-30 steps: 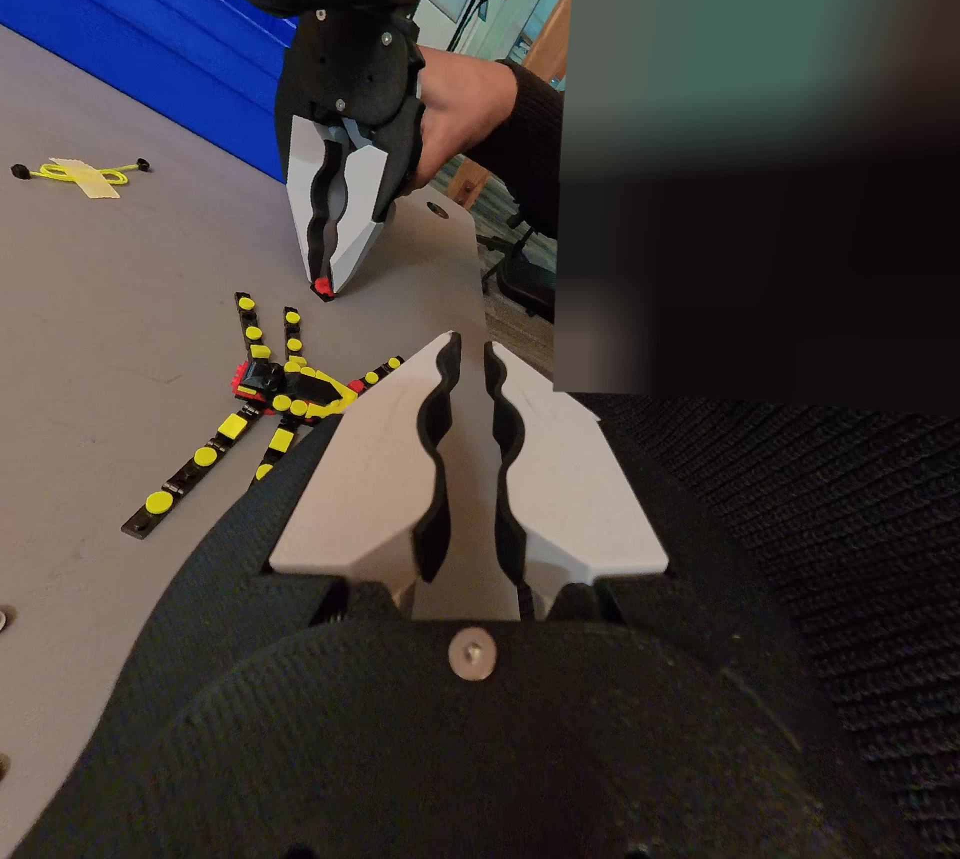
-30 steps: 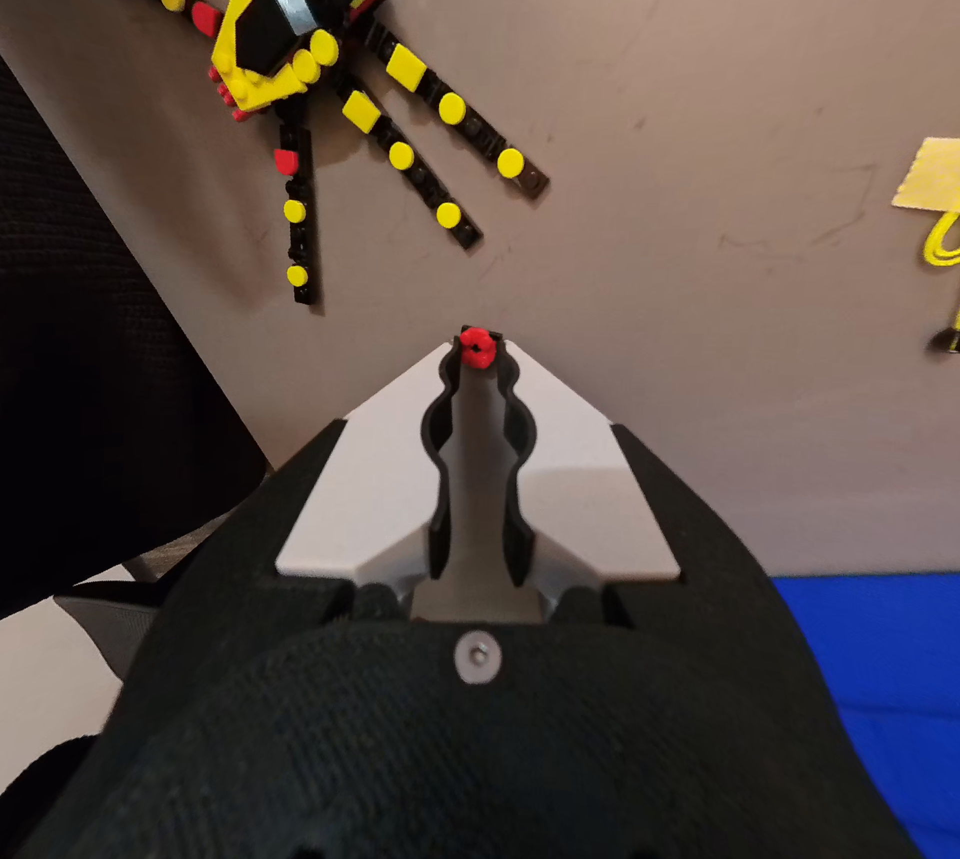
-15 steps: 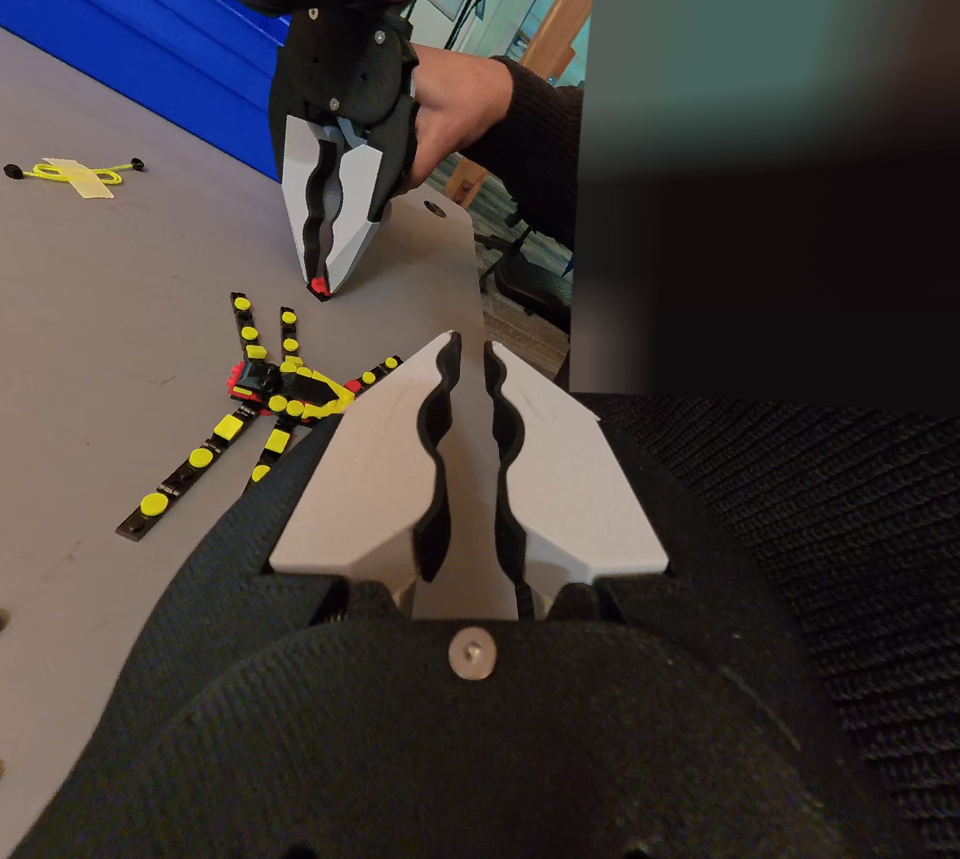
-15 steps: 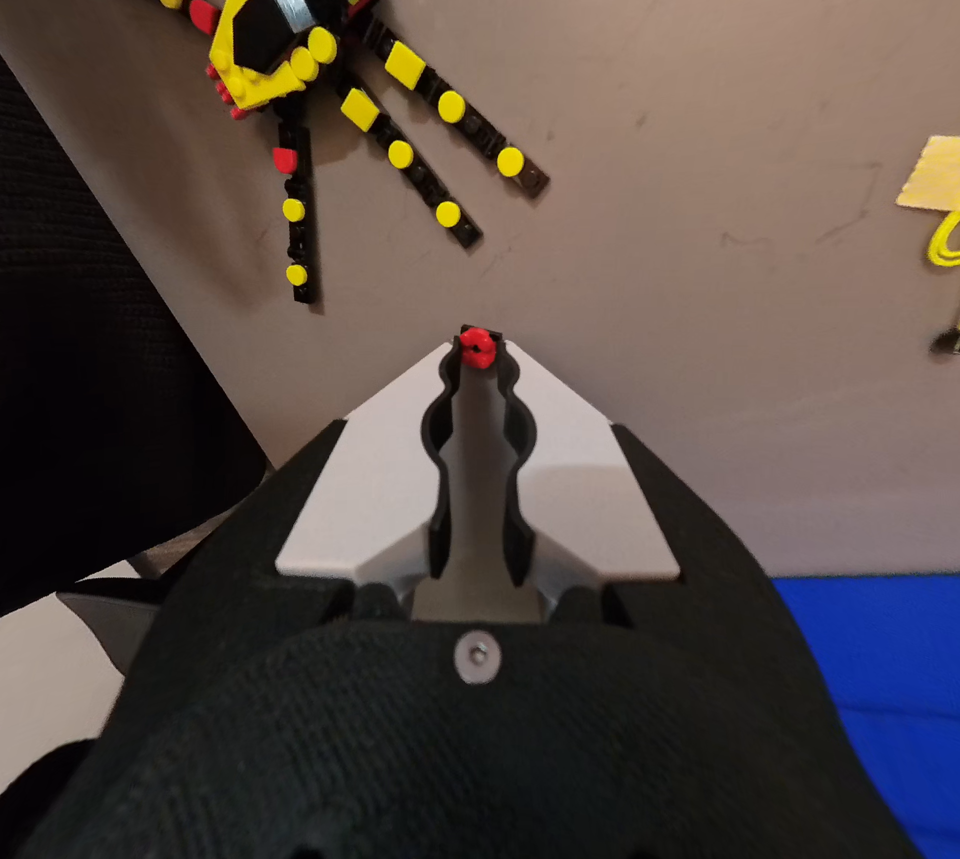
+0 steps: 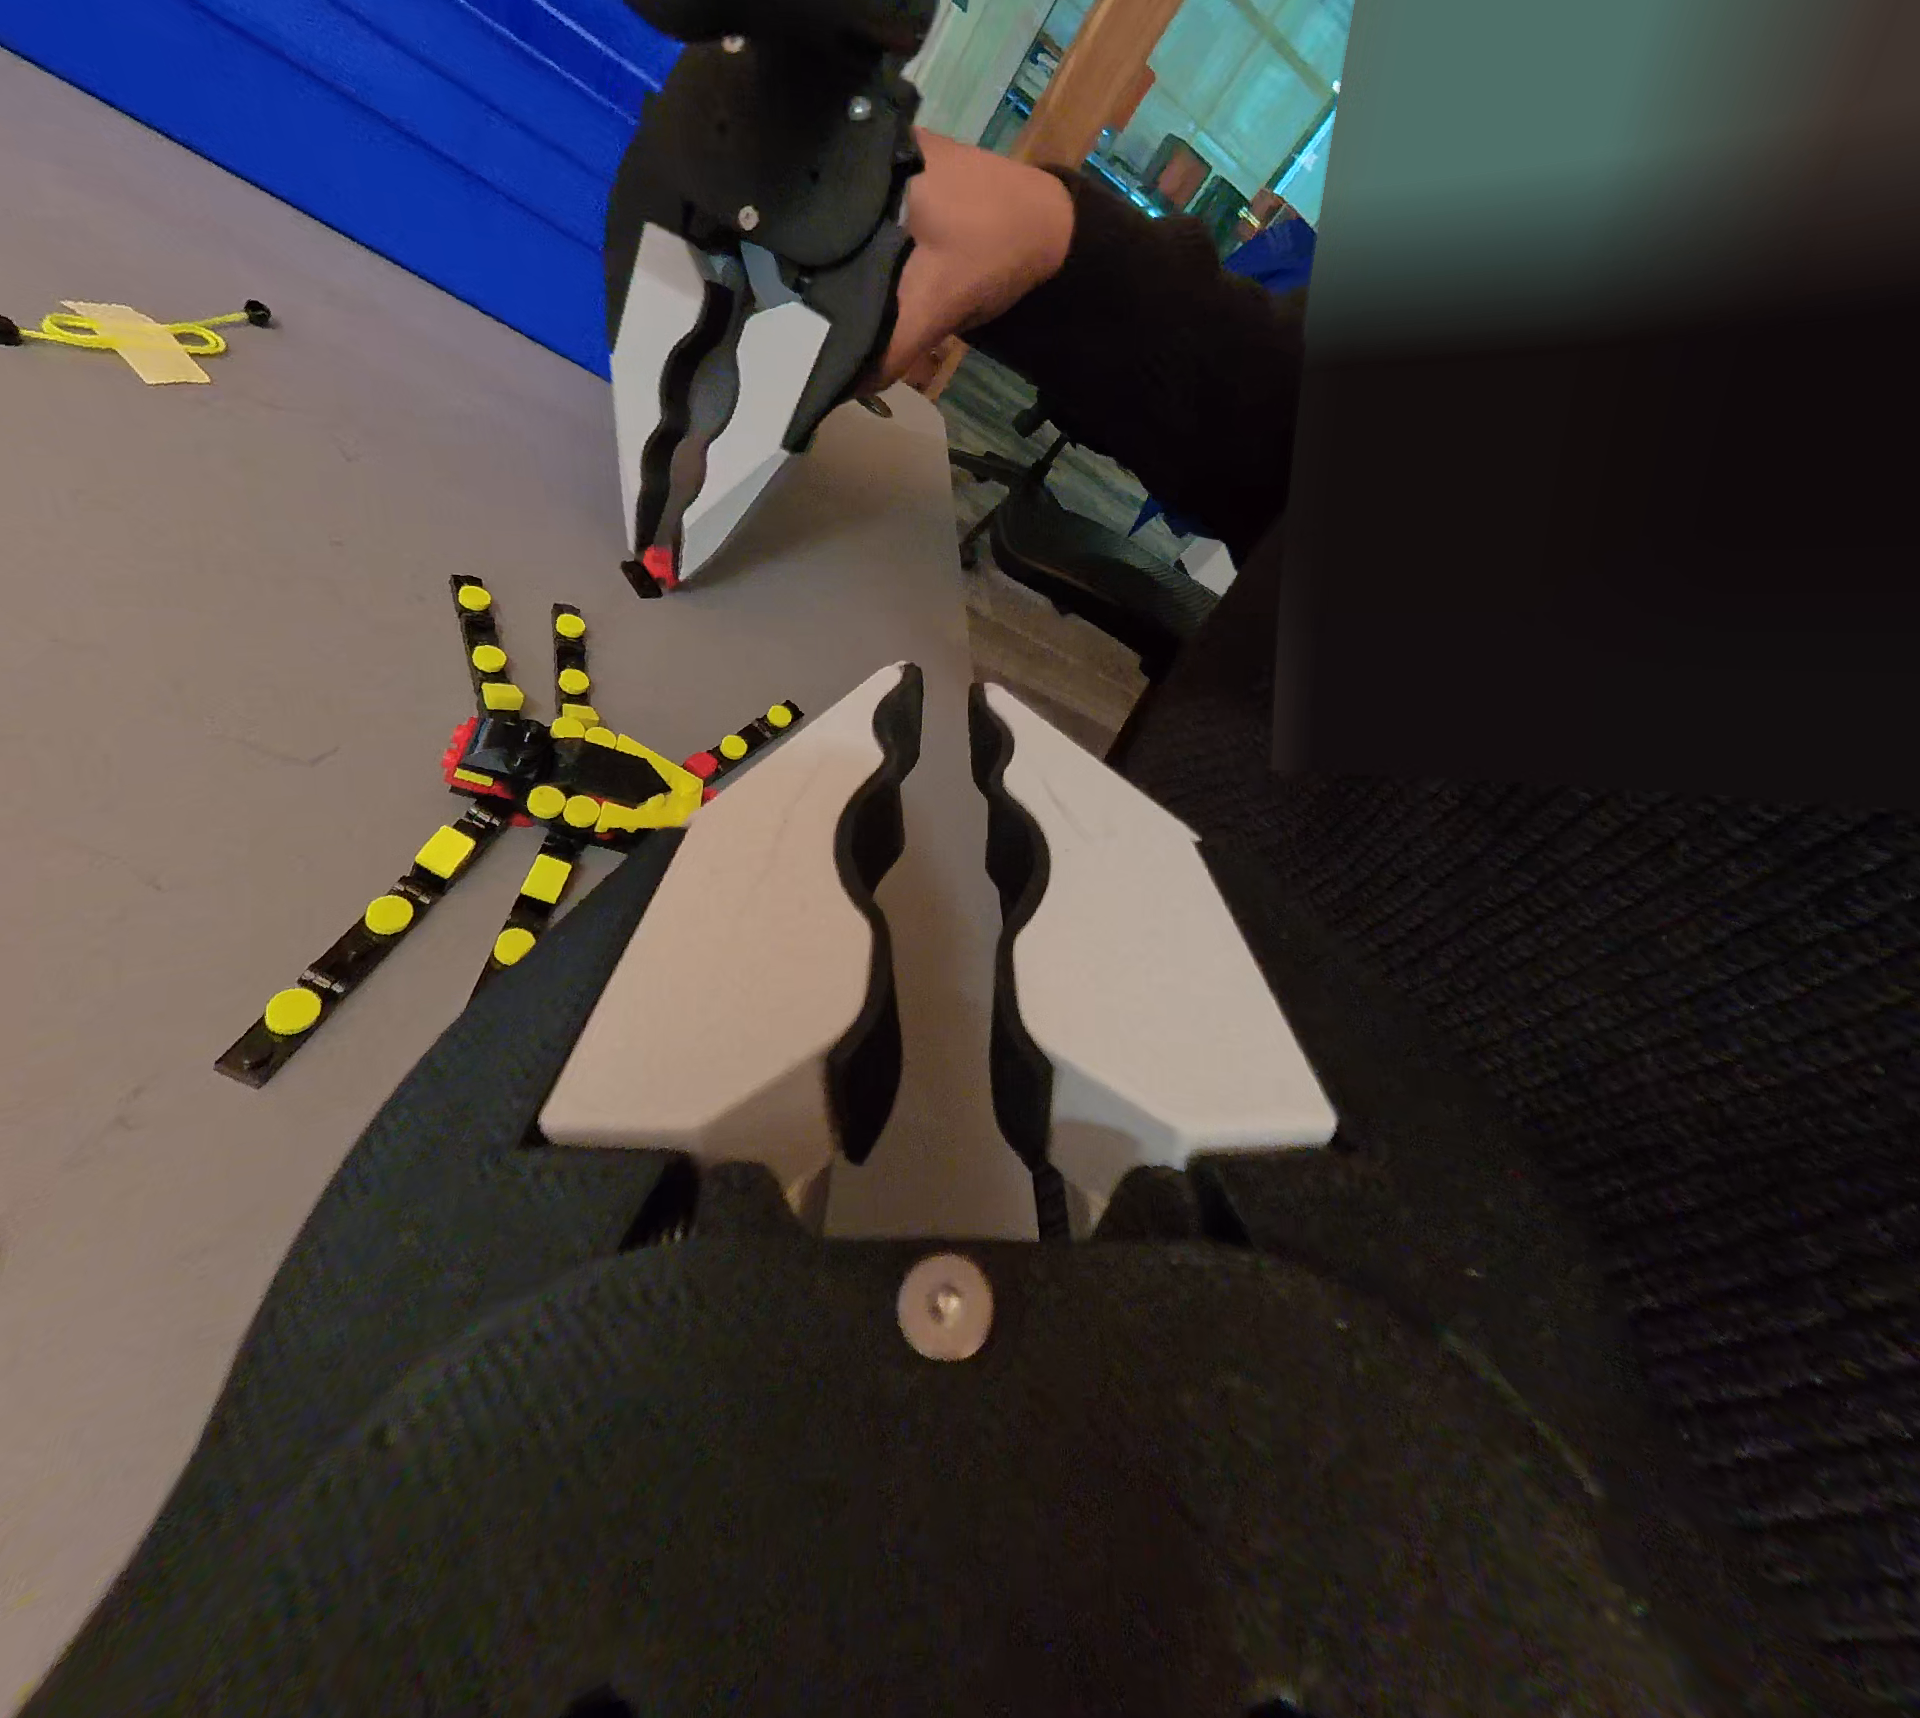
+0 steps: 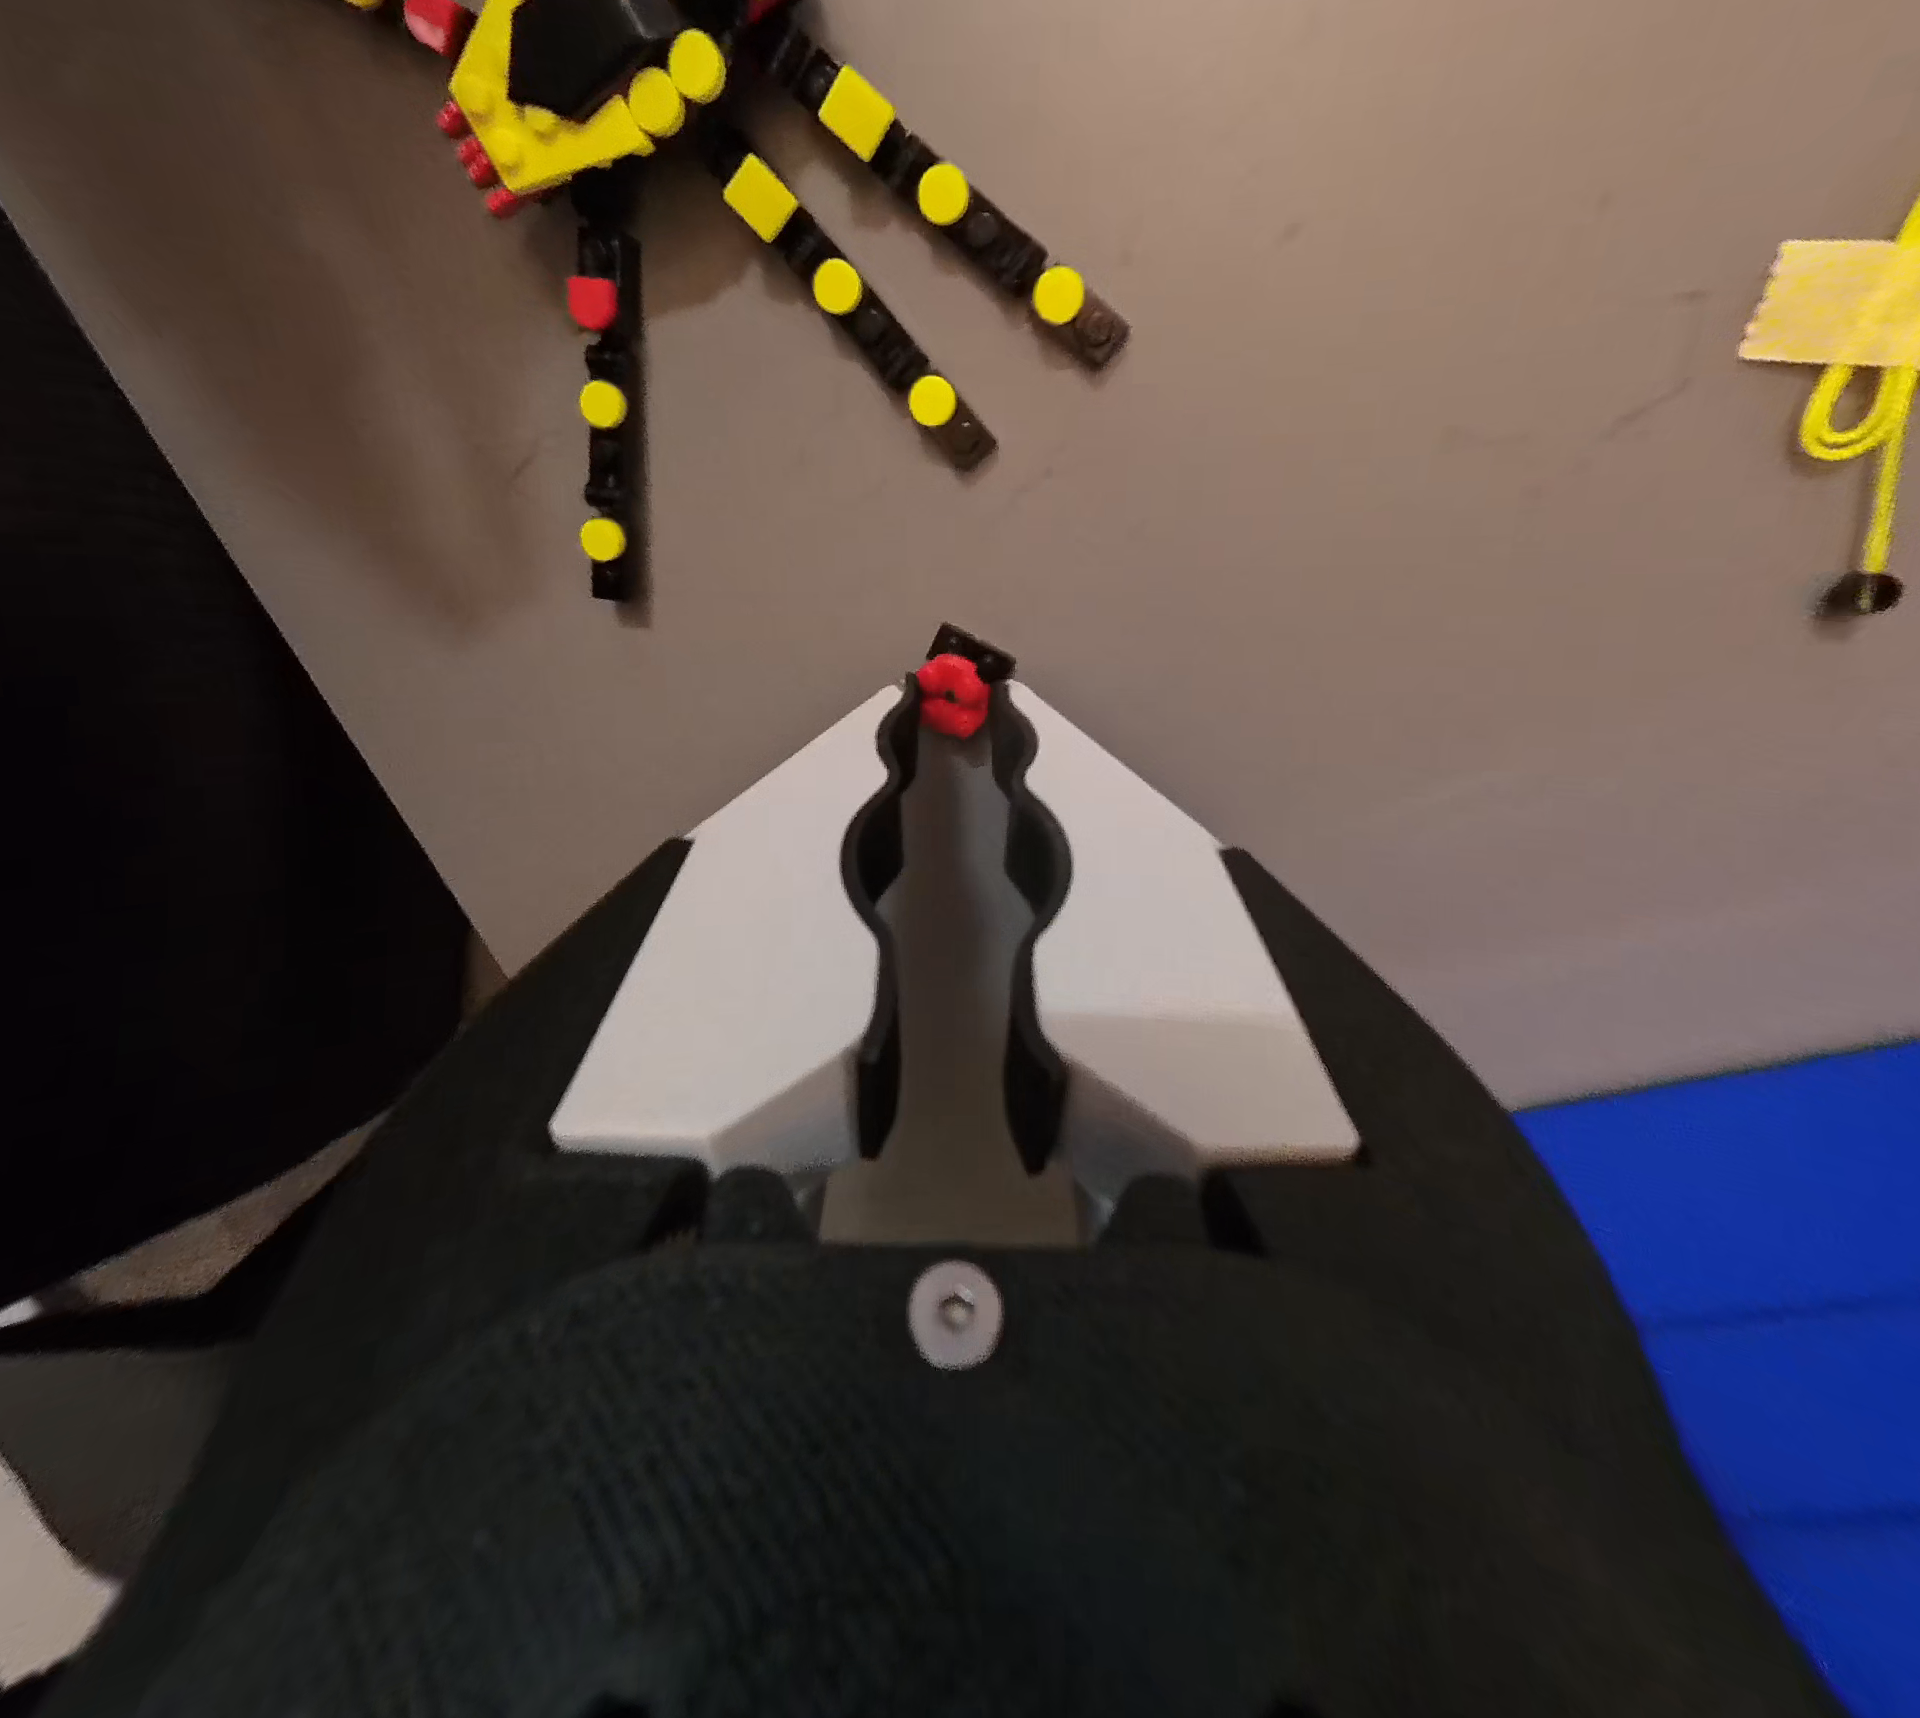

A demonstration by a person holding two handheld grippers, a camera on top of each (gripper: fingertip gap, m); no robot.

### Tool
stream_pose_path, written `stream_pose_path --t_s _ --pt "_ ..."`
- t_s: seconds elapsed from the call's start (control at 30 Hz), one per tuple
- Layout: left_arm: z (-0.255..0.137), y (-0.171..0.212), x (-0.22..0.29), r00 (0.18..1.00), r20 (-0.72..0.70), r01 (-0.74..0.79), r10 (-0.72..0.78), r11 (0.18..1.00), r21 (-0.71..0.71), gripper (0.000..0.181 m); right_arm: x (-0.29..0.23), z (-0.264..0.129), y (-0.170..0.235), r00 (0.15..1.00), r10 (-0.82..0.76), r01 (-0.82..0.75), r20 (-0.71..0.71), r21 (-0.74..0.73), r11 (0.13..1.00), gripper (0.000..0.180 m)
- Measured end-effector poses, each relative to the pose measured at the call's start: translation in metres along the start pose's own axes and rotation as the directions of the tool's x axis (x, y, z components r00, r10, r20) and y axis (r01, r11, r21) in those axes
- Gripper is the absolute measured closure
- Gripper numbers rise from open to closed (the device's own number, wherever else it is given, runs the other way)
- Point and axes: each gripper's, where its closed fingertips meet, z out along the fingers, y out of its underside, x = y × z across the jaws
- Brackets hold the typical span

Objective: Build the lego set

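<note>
A black, yellow and red lego model (image 5: 561, 769) with several long black legs lies on the grey table (image 5: 260, 525); it also shows in the right wrist view (image 6: 623, 37). My right gripper (image 6: 954, 700) is shut on a small red round piece (image 6: 951, 697) with a tiny black piece (image 6: 975, 645) at its tip. In the left wrist view the right gripper (image 5: 655, 572) points down, its tip at the table just behind the model. My left gripper (image 5: 943, 689) is nearly closed, with a narrow slit, empty, right of the model.
A blue bin (image 5: 343, 37) runs along the table's far side and shows in the right wrist view (image 6: 1714, 1305). A yellow cord under tape (image 5: 135, 333) lies far left, also in the right wrist view (image 6: 1839, 338). The table's edge (image 5: 951, 525) is near.
The right gripper has tilted, its body leaning more to the right, with its tip staying near the same spot. The tiny black piece now pokes out beyond the red one. The left gripper barely moved.
</note>
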Motion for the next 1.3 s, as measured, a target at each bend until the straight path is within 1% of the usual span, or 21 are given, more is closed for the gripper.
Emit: stream_pose_path --t_s 0.03,0.2,0.33,0.47,0.57,0.67,0.73,0.8,0.87,0.97,1.1,1.2,1.3 --pt "0.001 0.001 0.000 1.000 0.002 -0.001 0.001 1.000 -0.004 0.175 -0.001 -0.002 0.000 1.000 0.006 -0.005 -0.014 0.026 1.000 0.168" --pt "0.010 0.005 0.002 0.999 -0.016 0.049 -0.049 0.999 -0.023 0.173 -0.028 -0.007 -0.004 0.999 0.042 -0.044 0.019 0.156 0.987 0.167" --pt "0.021 0.006 0.009 0.998 -0.040 0.047 -0.048 0.999 -0.024 0.173 -0.030 0.005 0.013 0.995 0.066 -0.056 -0.072 0.133 0.990 0.167" --pt "0.027 0.012 0.011 0.999 -0.037 0.037 -0.039 0.998 -0.056 0.173 -0.030 0.005 0.012 0.993 0.086 -0.067 -0.083 0.210 0.975 0.165" --pt "0.027 0.013 0.010 0.999 -0.022 0.023 -0.024 0.998 -0.059 0.174 -0.028 0.000 0.011 0.988 0.085 -0.049 -0.128 0.259 0.964 0.146" --pt "0.026 0.012 0.010 1.000 -0.011 0.021 -0.021 0.998 -0.053 0.174 -0.027 -0.008 0.007 0.974 0.088 -0.011 -0.207 0.348 0.937 0.138" --pt "0.025 0.011 0.010 1.000 -0.013 0.021 -0.022 0.998 -0.051 0.174 -0.026 -0.014 0.006 0.955 0.112 0.013 -0.274 0.418 0.908 0.128" --pt "0.026 0.012 0.010 1.000 -0.020 0.022 -0.023 0.998 -0.057 0.174 -0.031 -0.013 0.007 0.945 0.120 0.037 -0.305 0.463 0.885 0.118" --pt "0.027 0.012 0.011 0.999 -0.031 0.016 -0.018 0.998 -0.066 0.174 -0.036 -0.006 0.014 0.935 0.089 0.076 -0.343 0.439 0.895 0.123" --pt "0.029 0.013 0.010 0.999 -0.046 0.006 -0.010 0.997 -0.083 0.174 -0.039 0.002 0.021 0.927 0.005 0.149 -0.374 0.381 0.912 0.142" --pt "0.031 0.013 0.010 0.997 -0.071 0.009 -0.015 0.996 -0.092 0.174 -0.042 0.001 0.015 0.950 -0.057 0.192 -0.307 0.431 0.882 0.143" --pt "0.030 0.012 0.011 0.997 -0.077 0.005 -0.012 0.996 -0.091 0.174 -0.036 0.002 0.016 0.954 -0.105 0.220 -0.279 0.418 0.882 0.144" --pt "0.030 0.012 0.010 0.997 -0.074 0.009 -0.016 0.995 -0.094 0.174 -0.039 0.003 0.010 0.969 -0.141 0.217 -0.201 0.431 0.876 0.146"
